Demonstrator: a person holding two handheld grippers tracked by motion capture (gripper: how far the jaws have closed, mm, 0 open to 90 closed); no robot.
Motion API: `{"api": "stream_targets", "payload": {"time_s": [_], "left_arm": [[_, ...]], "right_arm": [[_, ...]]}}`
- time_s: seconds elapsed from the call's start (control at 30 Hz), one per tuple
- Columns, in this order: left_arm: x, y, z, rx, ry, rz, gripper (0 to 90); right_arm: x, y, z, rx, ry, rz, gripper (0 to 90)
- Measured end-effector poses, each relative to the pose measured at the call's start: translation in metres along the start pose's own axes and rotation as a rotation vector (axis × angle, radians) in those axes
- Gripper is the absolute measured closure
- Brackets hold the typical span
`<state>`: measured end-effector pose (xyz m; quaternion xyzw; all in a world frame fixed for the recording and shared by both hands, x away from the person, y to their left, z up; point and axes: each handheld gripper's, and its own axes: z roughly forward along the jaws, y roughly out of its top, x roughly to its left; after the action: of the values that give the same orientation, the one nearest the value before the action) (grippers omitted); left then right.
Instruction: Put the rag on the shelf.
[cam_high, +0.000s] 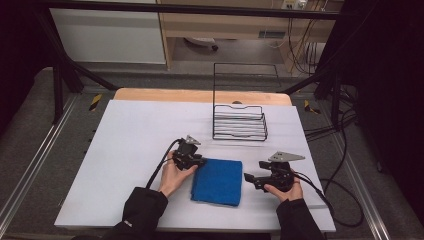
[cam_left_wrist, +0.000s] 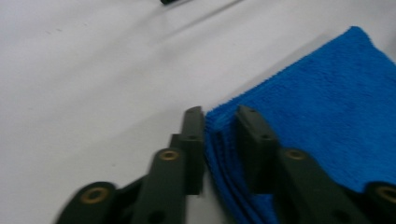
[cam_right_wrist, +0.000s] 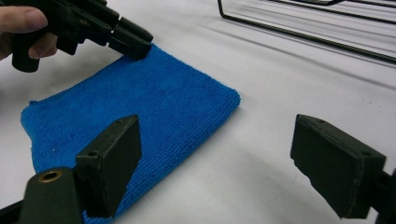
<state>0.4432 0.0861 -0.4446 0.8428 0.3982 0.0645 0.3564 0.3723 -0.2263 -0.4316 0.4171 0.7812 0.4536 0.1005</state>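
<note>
High view: a folded blue towel (cam_high: 218, 181) lies flat on the white bench (cam_high: 135, 135), near its front edge and between the person's two hands. The left tool (cam_high: 196, 162), held in the left hand (cam_high: 173, 176), sits at the towel's far left corner. In the left gripper view its two black jaws stand close together with the stacked folded edges of the towel (cam_left_wrist: 327, 107) between them, one jaw on the bare bench side and the other over the blue cloth, so this tool is closing on the towel's corner; whether it presses the cloth firmly cannot be told. The right gripper view shows the same thing from across the towel (cam_right_wrist: 140, 107): the left tool (cam_right_wrist: 135, 46) tip is down on the far corner of the cloth. The right tool (cam_high: 248, 177), held in the right hand (cam_high: 285, 190), rests just beside the towel's right edge, apart from it. Its jaws are spread wide with nothing between them, one over the towel's near edge and the other over bare bench. A black wire basket (cam_high: 239, 122) with a tall handle stands farther back on the bench, well apart from the towel.
</note>
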Motion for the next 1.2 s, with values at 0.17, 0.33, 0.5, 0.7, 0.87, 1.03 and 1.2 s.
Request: {"api": "stream_targets", "payload": {"time_s": [0.17, 0.33, 0.5, 0.7, 0.87, 1.03, 1.2], "left_arm": [[-0.004, 0.0, 0.0, 0.003, 0.01, 0.018, 81.7], [-0.006, 0.0, 0.0, 0.004, 0.016, 0.025, 82.8], [-0.007, -0.001, 0.001, -0.002, 0.026, 0.041, 82.7], [-0.007, -0.002, 0.001, -0.003, 0.022, 0.056, 82.6], [-0.007, -0.003, 0.001, -0.015, 0.021, 0.058, 82.6], [-0.007, -0.004, 0.001, -0.017, 0.019, 0.07, 82.3], [-0.007, -0.004, 0.001, -0.02, 0.018, 0.086, 82.2]], "right_arm": [[0.0, 0.004, 0.005, -0.009, -0.02, 0.003, 23.0], [0.0, 0.011, 0.017, -0.002, -0.062, 0.016, 31.5], [-0.001, 0.014, 0.034, 0.052, -0.082, 0.028, 39.3], [-0.003, 0.022, 0.049, 0.063, -0.093, 0.042, 50.7], [-0.005, 0.02, 0.059, 0.092, -0.098, 0.055, 57.1], [-0.005, 0.019, 0.063, 0.115, -0.077, 0.064, 65.6], [-0.002, 0.019, 0.065, 0.139, -0.036, 0.06, 76.8]]}}
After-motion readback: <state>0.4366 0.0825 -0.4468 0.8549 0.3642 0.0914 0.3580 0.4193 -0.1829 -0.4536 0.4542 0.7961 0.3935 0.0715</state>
